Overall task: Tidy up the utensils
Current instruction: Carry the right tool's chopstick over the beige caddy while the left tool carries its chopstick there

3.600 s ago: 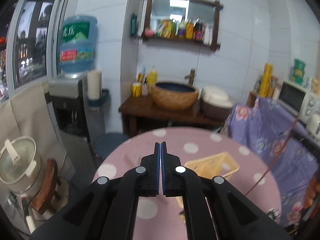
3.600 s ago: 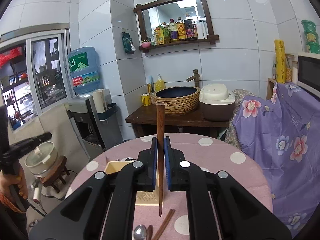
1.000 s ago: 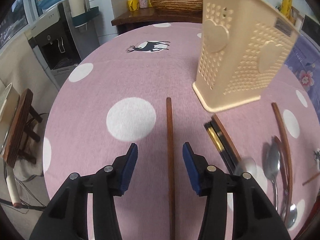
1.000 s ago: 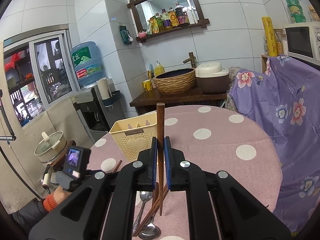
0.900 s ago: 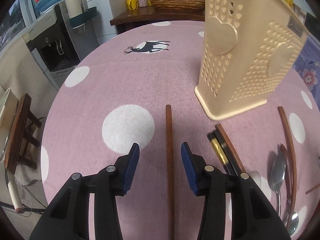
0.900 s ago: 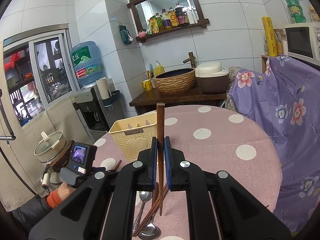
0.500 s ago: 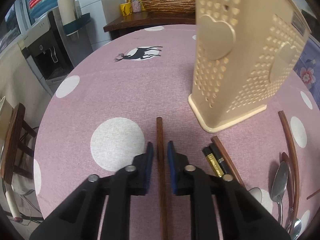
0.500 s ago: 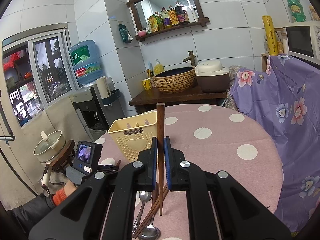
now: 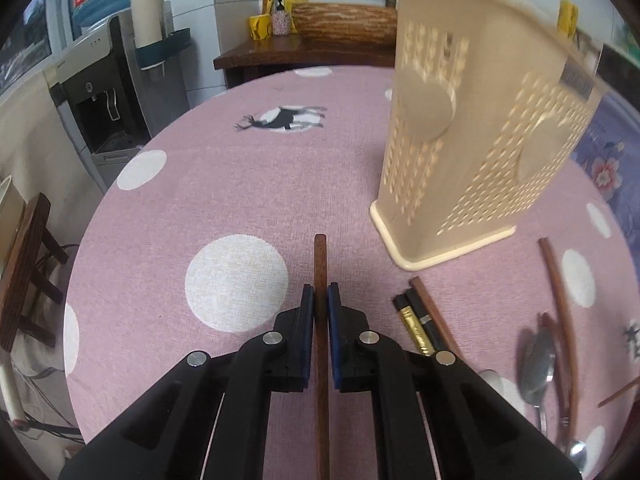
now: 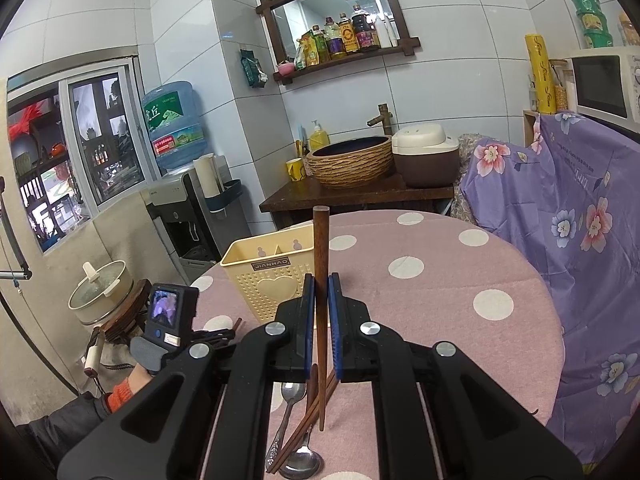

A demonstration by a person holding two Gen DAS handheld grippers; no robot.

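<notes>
**Gripping a chopstick in each hand, holder just ahead**

Clamping down on a brown wooden chopstick (image 9: 321, 320), the left gripper (image 9: 321, 300) has just been closing, and its blue pads now press the stick from both sides. The stick lies flat on the pink dotted tablecloth (image 9: 224, 184), its long axis running straight along the gripper's line, tip pointing away. The beige utensil holder (image 9: 476, 140) stands ahead and to the right of that tip, near but not touching. The right gripper (image 10: 321, 312) is closed on a second chopstick (image 10: 321, 280), held upright above the table, with the holder (image 10: 272, 276) just behind and to the left. Spoons (image 10: 298, 452) and more chopsticks lie loose on the cloth. The left stick probably must be lifted and tipped upright before it can drop into the holder.
</notes>
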